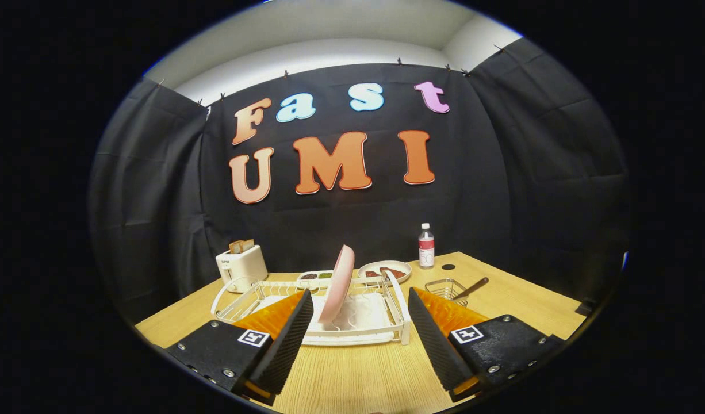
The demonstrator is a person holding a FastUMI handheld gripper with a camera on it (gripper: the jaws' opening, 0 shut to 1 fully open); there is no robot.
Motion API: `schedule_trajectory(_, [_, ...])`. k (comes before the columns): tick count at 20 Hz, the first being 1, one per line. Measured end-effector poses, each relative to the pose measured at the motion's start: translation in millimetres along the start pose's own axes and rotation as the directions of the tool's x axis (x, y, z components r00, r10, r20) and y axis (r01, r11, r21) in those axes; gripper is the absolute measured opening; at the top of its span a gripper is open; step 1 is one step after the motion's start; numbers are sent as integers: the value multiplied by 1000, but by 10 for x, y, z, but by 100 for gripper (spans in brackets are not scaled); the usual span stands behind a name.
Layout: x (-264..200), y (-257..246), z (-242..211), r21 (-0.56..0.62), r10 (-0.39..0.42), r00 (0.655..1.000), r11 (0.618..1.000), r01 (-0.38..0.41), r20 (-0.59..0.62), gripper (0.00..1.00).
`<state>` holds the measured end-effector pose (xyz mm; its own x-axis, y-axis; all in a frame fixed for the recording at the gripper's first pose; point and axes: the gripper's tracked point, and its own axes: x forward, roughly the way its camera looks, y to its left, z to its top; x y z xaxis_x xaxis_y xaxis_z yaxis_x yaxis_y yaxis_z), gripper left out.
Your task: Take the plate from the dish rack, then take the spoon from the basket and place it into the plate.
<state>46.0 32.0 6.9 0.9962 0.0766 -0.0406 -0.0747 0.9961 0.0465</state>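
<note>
Your light wooden table [352,374] carries everything, and the biggest thing on it is the white wire dish rack [387,328], just ahead of your fingers. Standing on edge in it, tilted a little, is the round pink plate [338,282]; it sits between the fingers in line but beyond their tips, untouched. Your gripper [361,328] is spread wide with nothing between its fingers.

The plate looks stiff and smooth, probably ceramic or hard plastic, so expect it to be slippery and to chip if it knocks the rack wires. Take it by the upper rim, one finger on each face, and lift straight out of the slot.

To the left stands a white toaster [241,265] with bread in it. Behind the rack are a shallow dish of food [385,270] and a clear bottle [426,246]. The small wire basket [446,288] to the right holds the dark-handled spoon [472,287], slim and light, its handle poking out.
</note>
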Motion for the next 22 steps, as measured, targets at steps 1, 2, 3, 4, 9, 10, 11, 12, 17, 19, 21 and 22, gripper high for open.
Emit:
schedule_trajectory(1, [51, 20, 66, -11, 14, 1000, 1000, -14, 3, 99])
schedule_trajectory(2, [115, 14, 150, -16, 15, 1000, 1000, -15, 12, 99])
schedule_trajectory(3, [197, -14, 209, -18, 9, 1000, 1000, -8, 16, 98])
schedule_trajectory(4, [272, -28, 263, -17, 4, 1000, 1000, -4, 15, 99])
schedule_trajectory(9, [701, -2, 423, -56, 2, 1000, 998, -4, -28, 99])
schedule_trajectory(10, [792, 18, 433, -66, 1, 999, 998, -4, -37, 99])
schedule_trajectory(11, [889, 61, 426, -71, 7, 999, 997, -10, -51, 99])
schedule_trajectory(12, [978, 109, 383, -77, 12, 997, 997, -17, -71, 99])
schedule_trajectory(17, [1433, 178, 238, -105, -14, 991, 994, 0, -132, 99])
schedule_trajectory(19, [1585, 175, 174, -102, -28, 988, 995, 12, -151, 99])
schedule_trajectory(21, [1727, 164, 59, -110, -43, 983, 994, 24, -178, 99])
schedule_trajectory(22, [1792, 166, -21, -114, -48, 978, 993, 25, -201, 99])
